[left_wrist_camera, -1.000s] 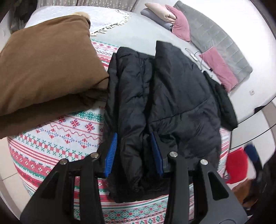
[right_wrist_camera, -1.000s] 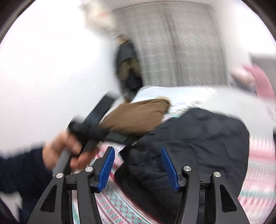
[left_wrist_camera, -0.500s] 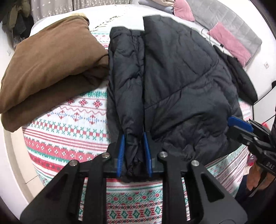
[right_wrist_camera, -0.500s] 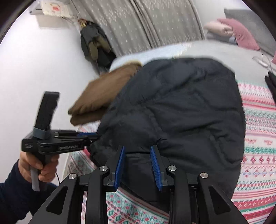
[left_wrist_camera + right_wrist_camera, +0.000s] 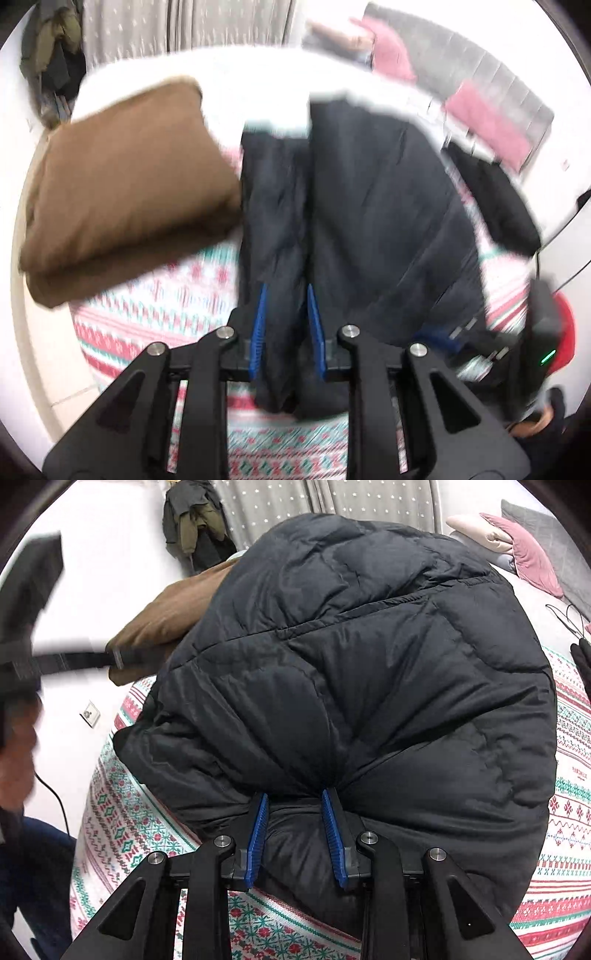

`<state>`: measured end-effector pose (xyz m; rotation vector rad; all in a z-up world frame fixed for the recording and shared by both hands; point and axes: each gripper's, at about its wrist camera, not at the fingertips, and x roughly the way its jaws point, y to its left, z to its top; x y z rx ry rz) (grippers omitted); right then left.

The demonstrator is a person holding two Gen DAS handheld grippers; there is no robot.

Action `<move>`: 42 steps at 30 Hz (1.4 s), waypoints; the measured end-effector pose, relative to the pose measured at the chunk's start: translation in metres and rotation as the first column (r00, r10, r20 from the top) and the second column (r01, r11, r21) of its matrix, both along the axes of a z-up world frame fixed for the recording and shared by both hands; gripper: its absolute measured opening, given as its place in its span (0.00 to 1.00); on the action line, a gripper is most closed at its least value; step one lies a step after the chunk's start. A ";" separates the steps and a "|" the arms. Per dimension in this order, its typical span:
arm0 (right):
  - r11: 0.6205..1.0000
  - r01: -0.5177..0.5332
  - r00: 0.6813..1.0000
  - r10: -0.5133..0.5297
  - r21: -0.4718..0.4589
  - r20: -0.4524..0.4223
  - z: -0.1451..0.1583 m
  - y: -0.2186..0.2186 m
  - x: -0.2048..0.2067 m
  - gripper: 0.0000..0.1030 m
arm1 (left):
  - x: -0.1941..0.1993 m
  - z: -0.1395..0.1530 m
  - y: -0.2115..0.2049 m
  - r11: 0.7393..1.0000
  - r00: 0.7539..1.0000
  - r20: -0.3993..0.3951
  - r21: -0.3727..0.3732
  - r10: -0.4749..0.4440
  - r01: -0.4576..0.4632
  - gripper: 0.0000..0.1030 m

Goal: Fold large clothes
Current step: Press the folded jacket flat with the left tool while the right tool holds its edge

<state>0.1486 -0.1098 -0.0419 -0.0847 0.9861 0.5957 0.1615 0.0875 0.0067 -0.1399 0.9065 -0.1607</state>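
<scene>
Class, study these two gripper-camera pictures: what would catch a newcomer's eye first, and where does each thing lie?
A big black quilted puffer jacket fills the middle of both views, spread on a red, green and white patterned bedspread. The left gripper and right gripper, with blue pads, both pinch the jacket's near edge. A folded brown blanket lies left of the jacket.

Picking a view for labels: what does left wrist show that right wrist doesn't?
Left wrist only: the folded sleeve clamped in the left gripper, a second dark garment at the far right, and a red object beyond the bed edge.

Right wrist only: the right gripper pinching the quilted body near the hem, plus a hand.

Both: black puffer jacket, brown folded blanket, patterned bedspread, curtain.
</scene>
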 end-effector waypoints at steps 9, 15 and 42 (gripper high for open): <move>1.000 0.014 1.000 -0.014 -0.013 0.001 -0.006 0.006 -0.003 0.29 | 0.039 -0.001 -0.064 0.987 0.993 0.071 0.132 -0.098 0.088 0.35; 1.000 0.022 1.000 -0.022 0.008 -0.006 -0.006 0.003 -0.006 0.29 | 0.075 -0.033 -0.047 0.991 0.999 0.004 0.130 0.032 -0.032 0.48; 0.959 0.283 0.952 -0.278 0.019 -0.131 0.040 -0.035 0.235 0.39 | 0.094 -0.063 -0.047 0.997 0.998 -0.061 0.083 0.003 0.002 0.50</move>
